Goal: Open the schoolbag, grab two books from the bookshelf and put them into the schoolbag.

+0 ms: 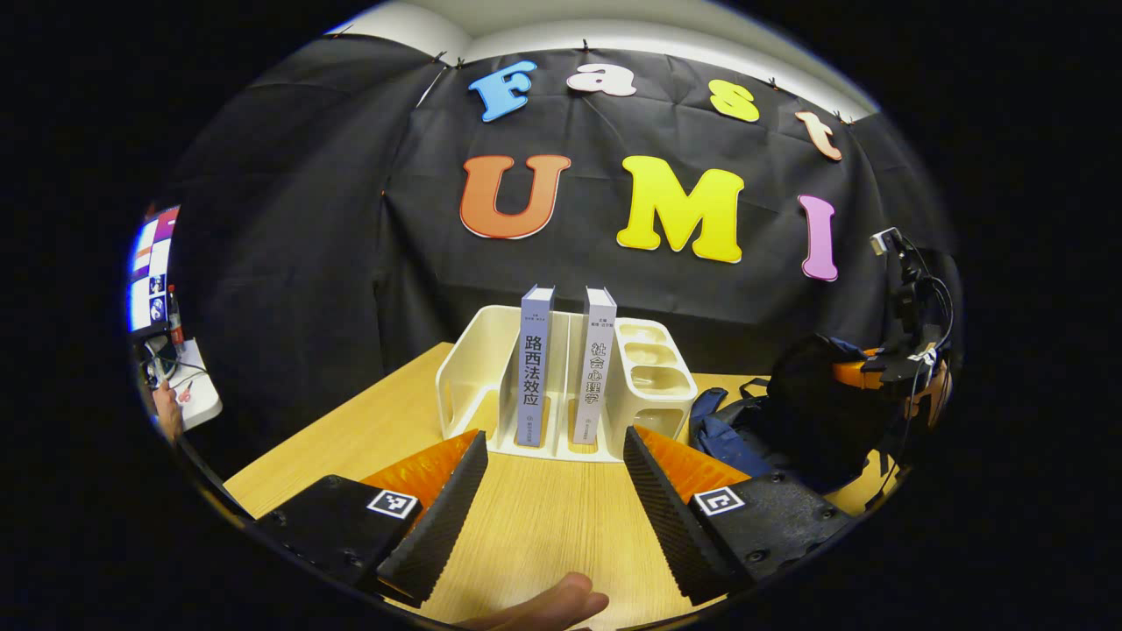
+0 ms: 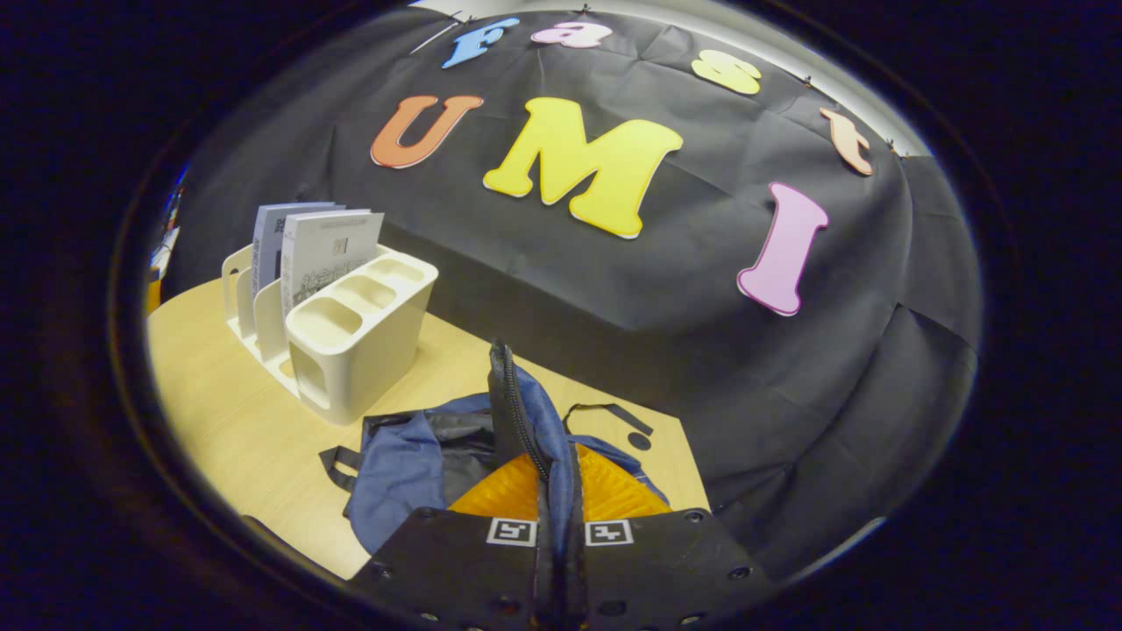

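Presently, entries as follows.

Left gripper (image 1: 556, 491): spread wide, nothing between the fingers; held low over the table (image 1: 351, 438), aimed straight at the bookshelf (image 1: 465, 368).

Right gripper (image 2: 550, 456): pressed together on an edge of the schoolbag (image 2: 394, 464), holding a zippered flap up; both fingers bear on the cloth.

Books: two, upright in the bookshelf's slots, spines toward the left gripper: left book (image 1: 536, 364) and right book (image 1: 594, 364), set just apart by a divider. Long axis vertical.

Key relation: books dead ahead of the left gripper, near its fingertips; spread of the fingers seems wider than either spine. Left gripper clearly nearer than the right, which is busy at the bag.

Schoolbag: lying on the table beside the bookshelf, to the right of the books in the left gripper view (image 1: 727, 429); how far open cannot be told.

Surroundings: cup compartments (image 1: 653, 359) on the bookshelf's right end; a fingertip (image 1: 561, 605) at the bottom edge.

Obstruction: none apparent between left gripper and books; divider and slot walls likely to crowd a finger.
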